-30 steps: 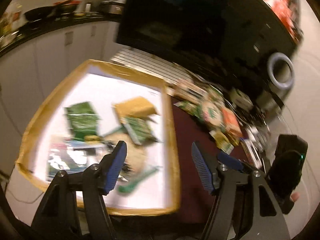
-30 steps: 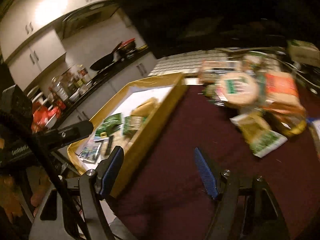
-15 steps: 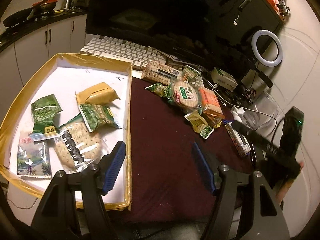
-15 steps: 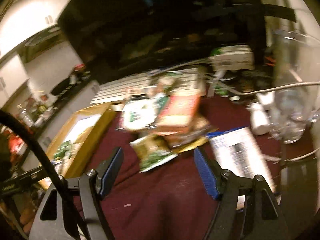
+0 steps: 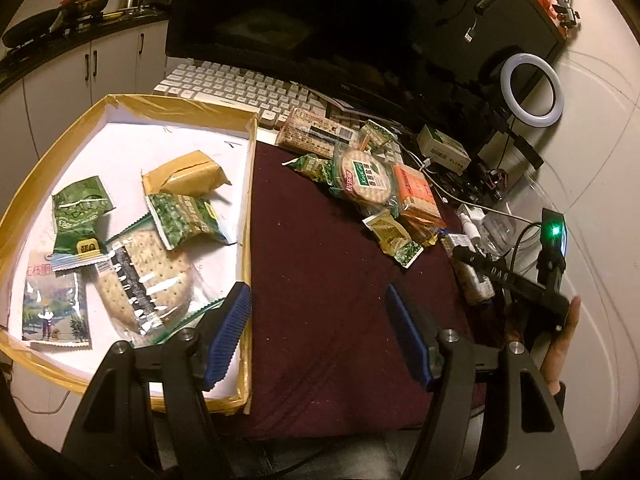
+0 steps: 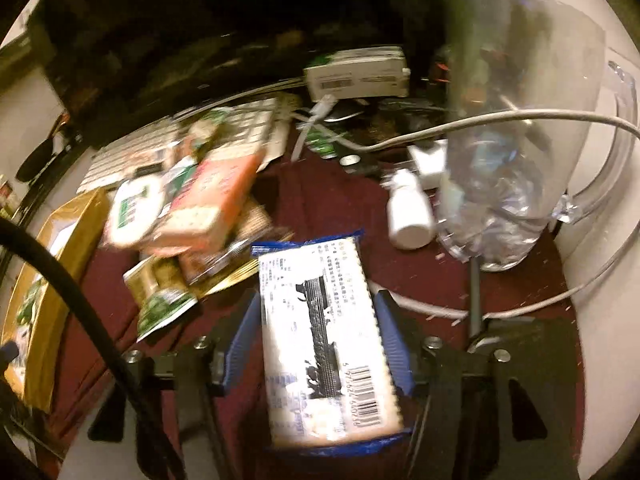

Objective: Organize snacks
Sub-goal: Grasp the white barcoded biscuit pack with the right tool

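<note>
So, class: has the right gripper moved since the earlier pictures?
Yes. The right gripper has swung rightward from the yellow-edged tray and now brackets the blue-and-white packet.

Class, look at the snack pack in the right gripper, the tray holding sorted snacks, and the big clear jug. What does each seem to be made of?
Snack pack: probably glossy plastic film, with crimped blue ends and a printed barcode.
Tray: seemingly cardboard, with a white floor and rims wrapped in shiny tan tape.
Jug: transparent and glossy, either plastic or glass.
</note>
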{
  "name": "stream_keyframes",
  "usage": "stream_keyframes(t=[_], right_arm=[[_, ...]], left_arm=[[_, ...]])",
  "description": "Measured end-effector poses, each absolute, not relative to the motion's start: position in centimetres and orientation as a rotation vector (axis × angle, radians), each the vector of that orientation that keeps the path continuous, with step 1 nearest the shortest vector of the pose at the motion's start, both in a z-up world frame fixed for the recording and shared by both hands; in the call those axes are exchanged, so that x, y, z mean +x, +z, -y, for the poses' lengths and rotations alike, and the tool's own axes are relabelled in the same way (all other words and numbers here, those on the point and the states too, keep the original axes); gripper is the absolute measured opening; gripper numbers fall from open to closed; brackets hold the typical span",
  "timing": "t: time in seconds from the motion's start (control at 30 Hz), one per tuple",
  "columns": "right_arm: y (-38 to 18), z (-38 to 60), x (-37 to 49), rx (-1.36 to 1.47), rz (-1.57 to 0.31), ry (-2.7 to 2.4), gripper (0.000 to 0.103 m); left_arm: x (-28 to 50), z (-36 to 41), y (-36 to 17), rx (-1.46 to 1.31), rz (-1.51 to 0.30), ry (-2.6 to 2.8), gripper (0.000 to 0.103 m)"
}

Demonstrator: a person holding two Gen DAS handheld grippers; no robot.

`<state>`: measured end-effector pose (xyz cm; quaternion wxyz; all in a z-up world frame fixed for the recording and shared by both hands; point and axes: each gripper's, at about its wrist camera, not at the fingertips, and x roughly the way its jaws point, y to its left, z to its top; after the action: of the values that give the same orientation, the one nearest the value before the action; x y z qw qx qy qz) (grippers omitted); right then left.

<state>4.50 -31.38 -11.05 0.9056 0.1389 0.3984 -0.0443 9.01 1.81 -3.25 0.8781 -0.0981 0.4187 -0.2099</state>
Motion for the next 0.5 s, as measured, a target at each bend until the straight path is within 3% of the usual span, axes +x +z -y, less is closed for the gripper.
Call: stream_keyframes(t=[0.23,0.5], right_arm=[[-10.7,30.1,4.0,0.338,-0.776,-0.064,0.057],[-10.9,31.4,3.9,0.471,-0.736,-0.041,0.057]], left_arm=[[10.0,1.0,-4.0,-0.204,-0.930,-0.512,0.070],[14.9,6.9,-6.7,-0.250,-1.112,-0.545,0.070]])
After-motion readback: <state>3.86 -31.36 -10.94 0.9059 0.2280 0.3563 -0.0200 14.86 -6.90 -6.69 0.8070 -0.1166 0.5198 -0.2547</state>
